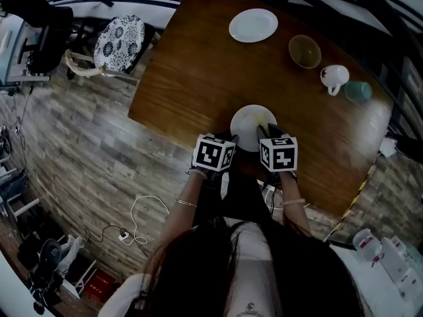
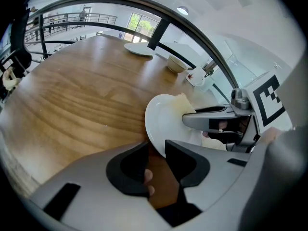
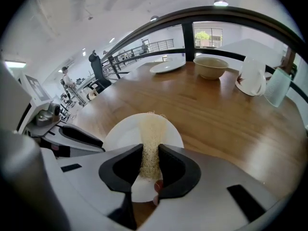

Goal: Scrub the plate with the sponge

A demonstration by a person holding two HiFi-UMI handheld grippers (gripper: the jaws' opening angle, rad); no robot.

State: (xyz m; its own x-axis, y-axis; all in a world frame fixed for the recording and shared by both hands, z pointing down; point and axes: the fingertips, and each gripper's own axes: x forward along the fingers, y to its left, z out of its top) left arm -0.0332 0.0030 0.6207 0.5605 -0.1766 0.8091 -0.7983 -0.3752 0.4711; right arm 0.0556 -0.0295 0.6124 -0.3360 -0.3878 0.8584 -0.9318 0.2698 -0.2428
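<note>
Two tongs meet over one round white plate (image 1: 250, 119), which lies flat on the brown wooden counter (image 1: 198, 71) close to its near edge, directly in front of the person. The left tongs (image 2: 156, 146) come in at the plate's near left side and pinch its rim. The rim's edge stands in the narrow gap between the jaw tips, with one jaw lying over the plate's face and the other outside the rim. The right tongs (image 3: 150, 147) are pressed onto a pale fibrous sponge (image 3: 152, 129), gripping it by its sides so that it stands on edge between the jaws. The sponge reaches forward from the tips and rests on the plate, running from about the middle to the far rim. In the head view the two tongs sit side by side, just apart, at the plate's near rim, each topped by its marker cube. Farther along the counter, well apart from this plate, stand a second white plate (image 1: 253, 25), a tan bowl (image 1: 305, 51), a white mug (image 1: 335, 78) and a teal cup (image 1: 358, 90). A chair with a patterned cushion (image 1: 119, 43) stands beside the counter's far left corner.
</note>
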